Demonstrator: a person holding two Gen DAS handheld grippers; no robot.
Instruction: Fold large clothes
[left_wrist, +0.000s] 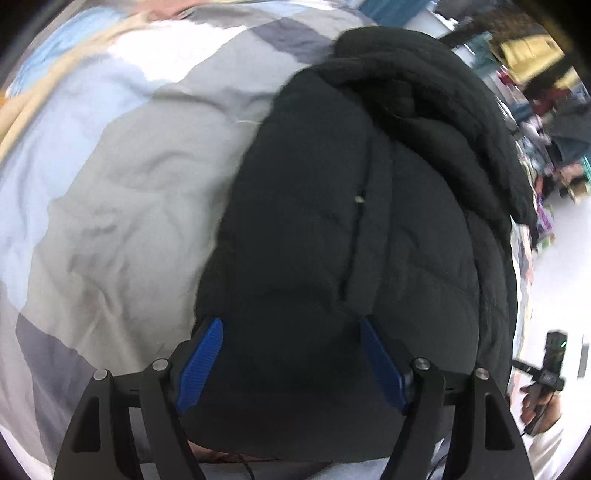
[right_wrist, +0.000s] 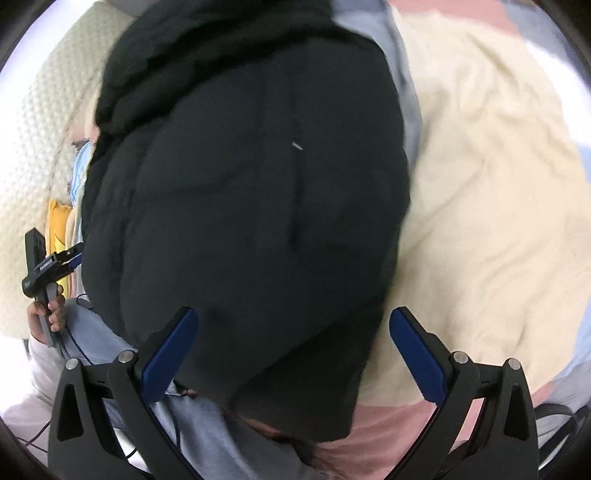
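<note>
Right now my left gripper (left_wrist: 290, 363) hangs with its blue pads spread wide over the near end of the black puffer jacket (left_wrist: 369, 206), nothing pinched between them. My right gripper (right_wrist: 293, 354) is likewise released, its pads straddling the jacket's (right_wrist: 251, 192) lower end without pressing it. In both views the jacket fills the middle of the frame, lying on the patchwork bedcover (left_wrist: 110, 192). Its long axis runs from the bottom centre up to the top, zip line along it, bunched collar end at the top.
</note>
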